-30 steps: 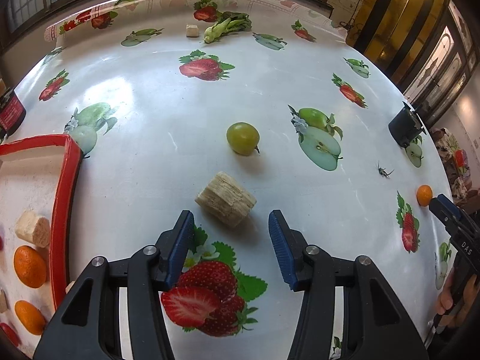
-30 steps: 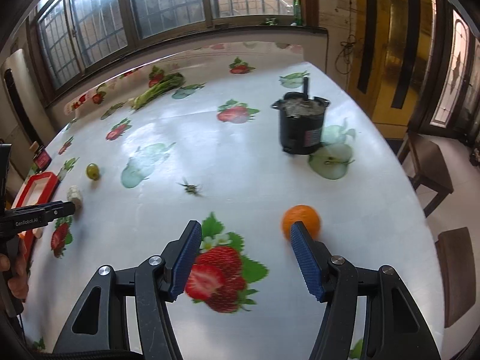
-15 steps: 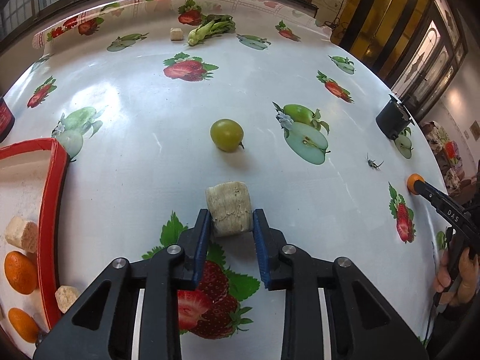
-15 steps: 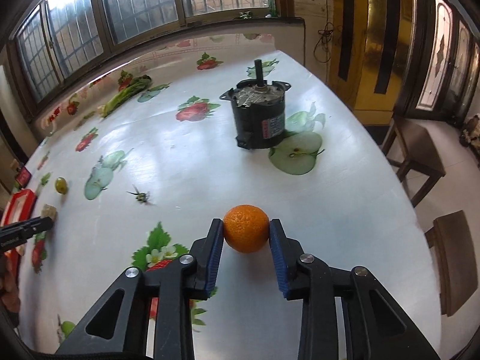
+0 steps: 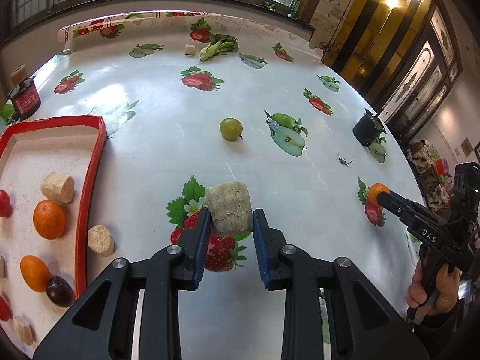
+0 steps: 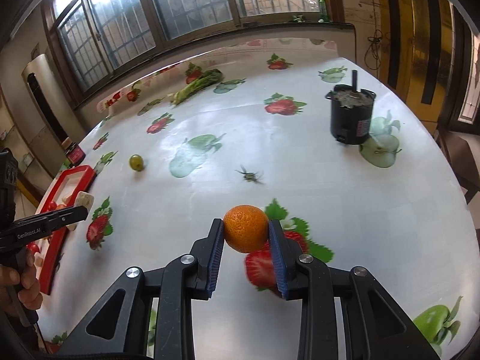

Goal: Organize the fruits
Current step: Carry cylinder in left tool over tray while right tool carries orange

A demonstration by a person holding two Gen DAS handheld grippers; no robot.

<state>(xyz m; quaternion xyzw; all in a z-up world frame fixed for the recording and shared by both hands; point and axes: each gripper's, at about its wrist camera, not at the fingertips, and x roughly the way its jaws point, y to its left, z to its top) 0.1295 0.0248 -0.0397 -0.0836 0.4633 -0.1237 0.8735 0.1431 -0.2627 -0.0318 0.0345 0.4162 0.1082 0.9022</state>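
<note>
Tabletop has plenty of open room in the middle. Left hand-held gripper has just closed on a beige chunk near the red tray edge; right hand-held gripper has clamped an orange by the tabletop's right edge.

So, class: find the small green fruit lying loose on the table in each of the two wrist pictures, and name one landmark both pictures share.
Left wrist view: the green fruit sits near the middle, above the beige chunk held in the fingers.
Right wrist view: the green fruit is small at middle left, just above the red tray.
Shared landmark: the black pot.
</note>
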